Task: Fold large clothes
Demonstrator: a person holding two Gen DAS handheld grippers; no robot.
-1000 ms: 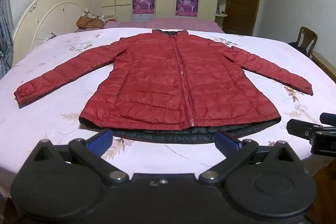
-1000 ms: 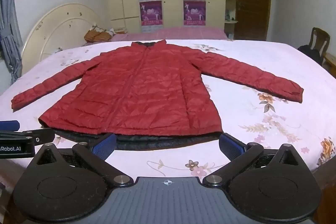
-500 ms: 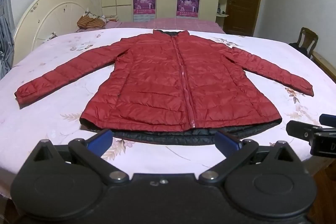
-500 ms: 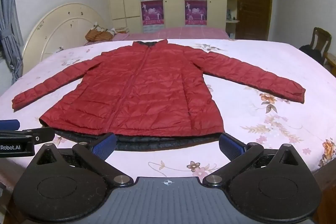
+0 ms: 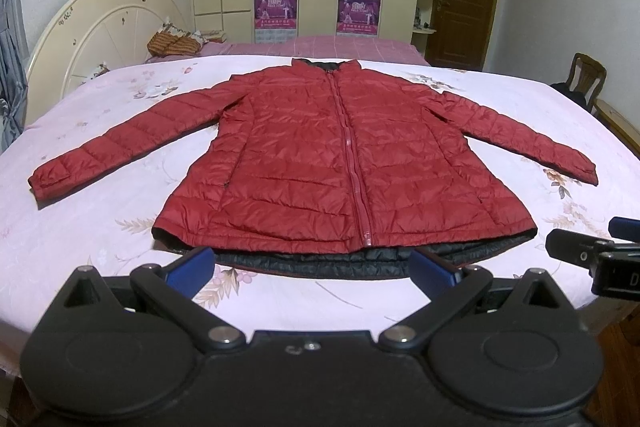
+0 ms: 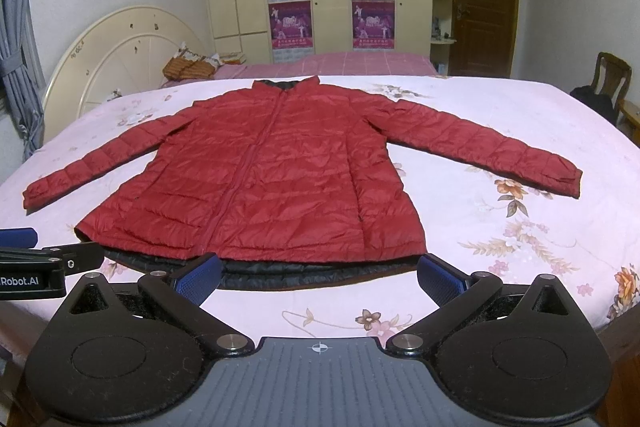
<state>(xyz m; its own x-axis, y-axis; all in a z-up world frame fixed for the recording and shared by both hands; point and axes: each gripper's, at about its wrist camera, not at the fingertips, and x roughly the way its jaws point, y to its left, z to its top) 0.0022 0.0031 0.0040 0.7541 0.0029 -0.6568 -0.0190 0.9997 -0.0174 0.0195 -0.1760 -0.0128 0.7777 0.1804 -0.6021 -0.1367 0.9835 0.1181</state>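
Red puffer jacket (image 5: 344,163) spread flat on the bed (image 5: 100,227), zipped, 2 sleeves out; likely light, soft, slippery, best pinched at cuffs or hem; left gripper (image 5: 310,267) and right gripper (image 6: 320,273) spread wide, empty.

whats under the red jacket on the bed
The jacket lies flat on a pink floral bedsheet. Its black lining shows below the front hem. Whatever sheet lies beneath the jacket's body is covered.
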